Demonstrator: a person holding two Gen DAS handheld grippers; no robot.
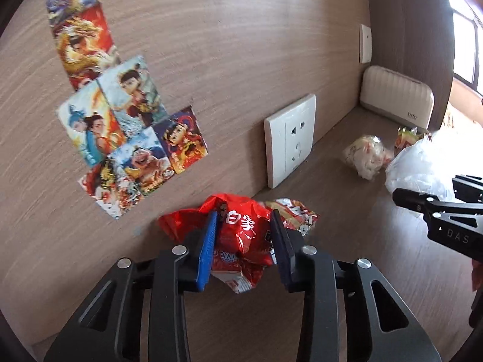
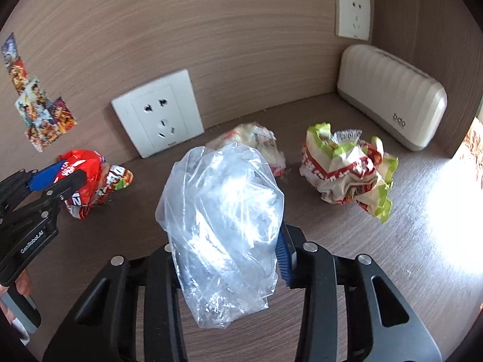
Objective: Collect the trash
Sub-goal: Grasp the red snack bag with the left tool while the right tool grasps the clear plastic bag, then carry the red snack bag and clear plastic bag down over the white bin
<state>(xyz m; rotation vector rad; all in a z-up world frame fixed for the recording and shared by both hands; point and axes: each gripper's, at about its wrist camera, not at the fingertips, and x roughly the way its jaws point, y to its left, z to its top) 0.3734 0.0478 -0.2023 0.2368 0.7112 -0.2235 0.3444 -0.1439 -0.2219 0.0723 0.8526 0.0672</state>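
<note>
My left gripper [image 1: 244, 235] is shut on a crumpled red snack wrapper [image 1: 241, 235], close to the wooden back wall; it also shows at the left of the right wrist view [image 2: 81, 178]. My right gripper [image 2: 229, 241] is shut on a clear plastic bag [image 2: 223, 220], held above the wooden desk [image 2: 377, 256]; the bag hides its left finger. A white crumpled wrapper [image 2: 265, 144] lies behind the bag. A green, red and white crumpled wrapper [image 2: 347, 172] lies to the right. In the left wrist view the bag [image 1: 422, 163] and the white wrapper [image 1: 365, 157] show at right.
A white wall socket [image 2: 157, 114] sits on the back wall, with a second socket [image 2: 353, 12] higher up. A cream ribbed box [image 2: 392, 96] stands in the right corner. Cartoon stickers [image 1: 120, 114] cover the wall at left. Bright sunlight falls on the desk's right side.
</note>
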